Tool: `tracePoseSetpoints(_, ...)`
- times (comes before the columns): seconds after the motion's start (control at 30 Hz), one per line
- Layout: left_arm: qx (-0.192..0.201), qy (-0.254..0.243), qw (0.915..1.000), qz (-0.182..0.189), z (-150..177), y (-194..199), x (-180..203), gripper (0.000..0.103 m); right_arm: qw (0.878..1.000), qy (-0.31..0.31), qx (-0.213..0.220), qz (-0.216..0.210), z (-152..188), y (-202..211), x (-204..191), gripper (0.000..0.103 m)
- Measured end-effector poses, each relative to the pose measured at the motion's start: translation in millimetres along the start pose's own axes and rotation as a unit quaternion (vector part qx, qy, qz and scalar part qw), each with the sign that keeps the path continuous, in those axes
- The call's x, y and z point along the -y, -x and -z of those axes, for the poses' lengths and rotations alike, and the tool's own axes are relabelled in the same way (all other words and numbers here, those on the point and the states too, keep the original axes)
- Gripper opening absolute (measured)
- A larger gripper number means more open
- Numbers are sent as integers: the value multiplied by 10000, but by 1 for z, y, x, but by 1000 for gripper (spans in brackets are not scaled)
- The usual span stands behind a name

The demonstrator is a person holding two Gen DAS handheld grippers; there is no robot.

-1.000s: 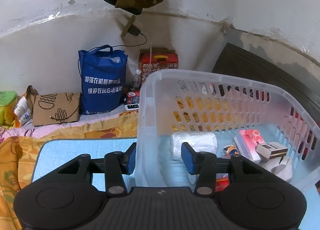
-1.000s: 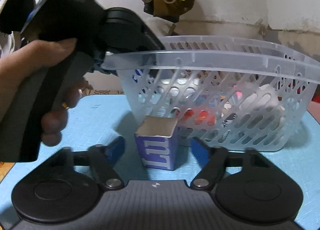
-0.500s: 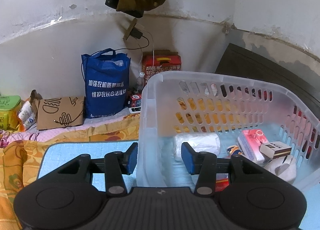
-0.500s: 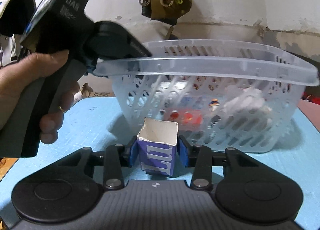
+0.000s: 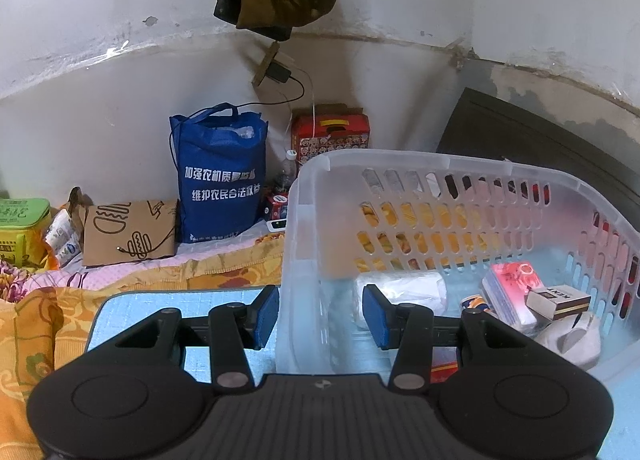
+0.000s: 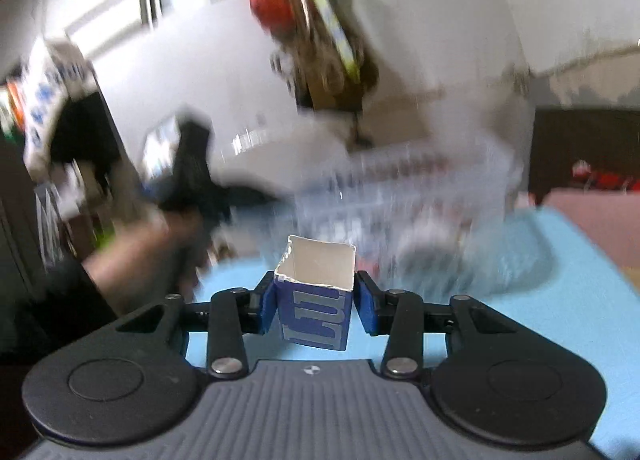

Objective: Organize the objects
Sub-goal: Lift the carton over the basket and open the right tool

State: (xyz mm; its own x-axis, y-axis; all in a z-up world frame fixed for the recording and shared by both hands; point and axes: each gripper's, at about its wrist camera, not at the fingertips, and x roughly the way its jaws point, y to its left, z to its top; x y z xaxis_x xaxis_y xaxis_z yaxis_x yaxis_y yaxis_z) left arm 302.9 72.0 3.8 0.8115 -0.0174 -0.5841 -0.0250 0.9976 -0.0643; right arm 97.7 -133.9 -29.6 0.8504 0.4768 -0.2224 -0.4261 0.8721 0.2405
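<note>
A clear plastic basket (image 5: 440, 164) stands on a light blue mat (image 5: 160, 304). My left gripper (image 5: 320, 316) is shut on its near corner, one pad outside the wall and one inside. In the basket lie a white roll (image 5: 404, 288), a red-pink pack (image 5: 512, 292), a KENT box (image 5: 560, 302) and a white item (image 5: 572, 340). My right gripper (image 6: 316, 310) is shut on a small blue carton (image 6: 316, 324) with an open top, held above the mat. Behind it the basket (image 6: 400, 180) and the left gripper (image 6: 200, 180) in a hand (image 6: 132, 260) are blurred.
Against the back wall stand a blue bag (image 5: 220, 188), a cardboard bag (image 5: 128, 232), a red box (image 5: 330, 136) and a green box (image 5: 20, 220). A dark board (image 5: 540, 140) leans at the right. An orange blanket (image 5: 32, 320) lies left of the mat.
My right gripper closed on the blue carton, lifted it off the mat and swung away from the basket, so its view is now blurred. The left gripper kept its hold on the basket.
</note>
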Motion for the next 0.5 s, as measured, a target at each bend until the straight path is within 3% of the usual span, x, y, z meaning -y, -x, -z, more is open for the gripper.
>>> tracePoseSetpoints(0.1, -12, 3, 10000, -4, -1, 0, 0, 50, 9983, 187, 545, -92, -36, 13, 1, 44)
tracePoseSetpoints(0.17, -19, 10, 10000, -10, -1, 0, 0, 50, 9962, 555, 664, 136, -65, -1, 0, 44)
tracePoseSetpoints(0.3, -42, 59, 10000, 22, -2, -1, -2, 50, 9986, 529, 30, 86, -118, -67, 17, 45)
tracePoseSetpoints(0.5, -64, 122, 9998, 107, -2, -4, -4, 50, 9945, 544, -824, 354, -127, -147, 25, 45)
